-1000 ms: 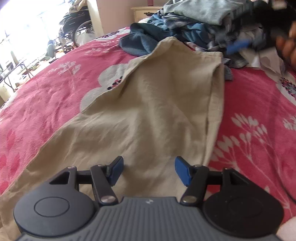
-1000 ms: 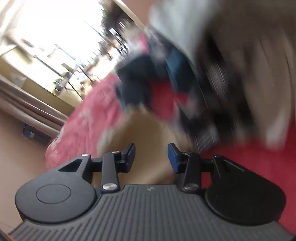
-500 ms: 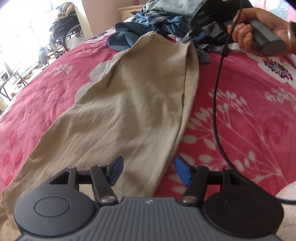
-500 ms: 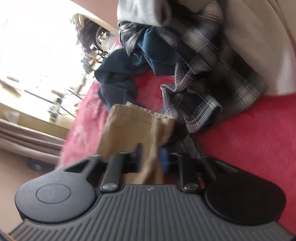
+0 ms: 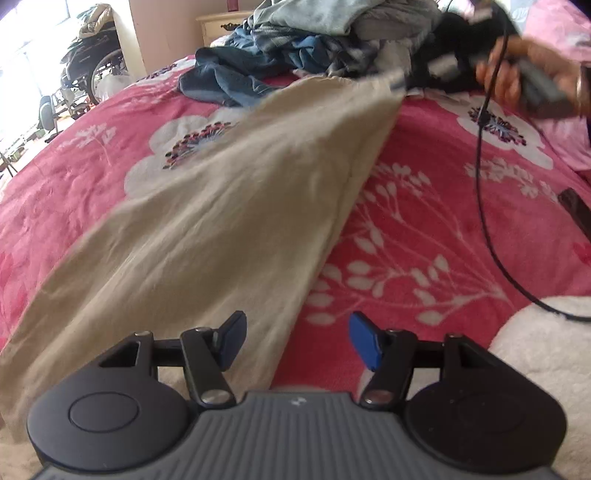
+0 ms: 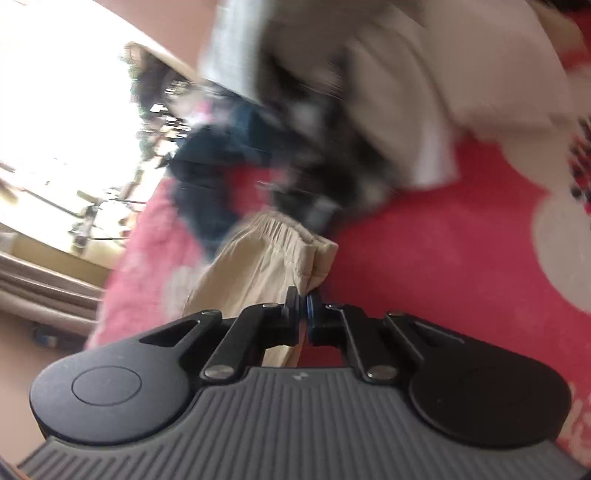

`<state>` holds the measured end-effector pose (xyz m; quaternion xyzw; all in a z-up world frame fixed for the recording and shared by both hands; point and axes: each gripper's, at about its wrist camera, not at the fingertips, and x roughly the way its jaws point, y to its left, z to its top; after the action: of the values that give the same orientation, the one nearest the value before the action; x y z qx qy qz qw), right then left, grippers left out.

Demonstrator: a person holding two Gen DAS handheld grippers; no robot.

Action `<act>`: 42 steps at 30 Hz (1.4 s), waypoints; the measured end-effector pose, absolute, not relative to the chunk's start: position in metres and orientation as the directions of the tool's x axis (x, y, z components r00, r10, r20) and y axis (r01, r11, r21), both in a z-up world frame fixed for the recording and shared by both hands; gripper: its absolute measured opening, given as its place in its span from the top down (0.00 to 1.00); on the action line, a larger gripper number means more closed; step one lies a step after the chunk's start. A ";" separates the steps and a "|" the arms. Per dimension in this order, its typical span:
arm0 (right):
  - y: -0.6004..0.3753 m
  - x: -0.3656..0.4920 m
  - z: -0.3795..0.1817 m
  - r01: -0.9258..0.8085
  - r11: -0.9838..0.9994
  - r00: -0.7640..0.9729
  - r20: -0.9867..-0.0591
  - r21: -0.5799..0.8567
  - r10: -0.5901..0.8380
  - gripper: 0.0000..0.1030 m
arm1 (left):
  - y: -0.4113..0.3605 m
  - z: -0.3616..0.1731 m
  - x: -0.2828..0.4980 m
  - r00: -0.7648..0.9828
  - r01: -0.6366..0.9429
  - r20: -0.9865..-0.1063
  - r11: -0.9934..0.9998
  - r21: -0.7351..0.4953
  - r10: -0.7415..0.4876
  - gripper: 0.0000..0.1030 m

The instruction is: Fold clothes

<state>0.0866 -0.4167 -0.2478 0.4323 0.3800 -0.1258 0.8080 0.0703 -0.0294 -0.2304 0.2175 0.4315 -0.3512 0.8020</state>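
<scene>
A beige pair of trousers lies stretched along the pink flowered bed cover. My left gripper hovers open over its near right edge, nothing between the blue pads. At the far end my right gripper, blurred and held by a hand, grips the trousers' corner. In the right wrist view the right gripper is shut on the elastic waistband of the beige trousers, lifting that corner off the cover.
A heap of unfolded clothes sits at the bed's far end, with dark blue jeans beside the waistband. A black cable trails across the cover. A wheelchair stands beyond the bed. A white fleecy patch lies near right.
My right gripper closed on the trousers' waistband and pulled it to the right, away from the clothes heap. The left gripper slid right, towards the trousers' near edge, still open.
</scene>
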 end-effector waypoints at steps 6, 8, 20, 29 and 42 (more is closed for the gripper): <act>-0.423 0.090 -0.282 0.509 0.590 0.714 -0.690 0.627 0.118 0.92 | -0.031 -0.229 0.076 0.410 0.725 -0.827 0.687 0.039 -0.386 0.41; -0.419 0.083 -0.266 0.487 0.623 0.724 -0.682 0.612 0.104 0.90 | -0.034 -0.227 0.079 0.419 0.715 -0.817 0.698 0.028 -0.397 0.44; -0.414 0.097 -0.242 0.499 0.631 0.623 -0.752 0.594 0.215 0.84 | -0.071 -0.245 0.103 0.460 0.648 -0.823 0.760 0.053 -0.334 0.81; -0.410 0.103 -0.270 0.582 0.544 0.563 -0.782 0.604 0.266 0.84 | -0.091 -0.253 0.097 0.494 0.693 -0.821 0.700 0.173 -0.285 0.79; -0.405 0.094 -0.285 0.675 0.360 0.561 -0.765 0.644 0.316 0.82 | -0.099 -0.257 0.093 0.472 0.715 -0.820 0.685 0.140 -0.325 0.76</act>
<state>0.0936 -0.4050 -0.2851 0.5504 0.4500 -0.1298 0.6912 0.0931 -0.0994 -0.2566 0.2405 0.4055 -0.3159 0.8234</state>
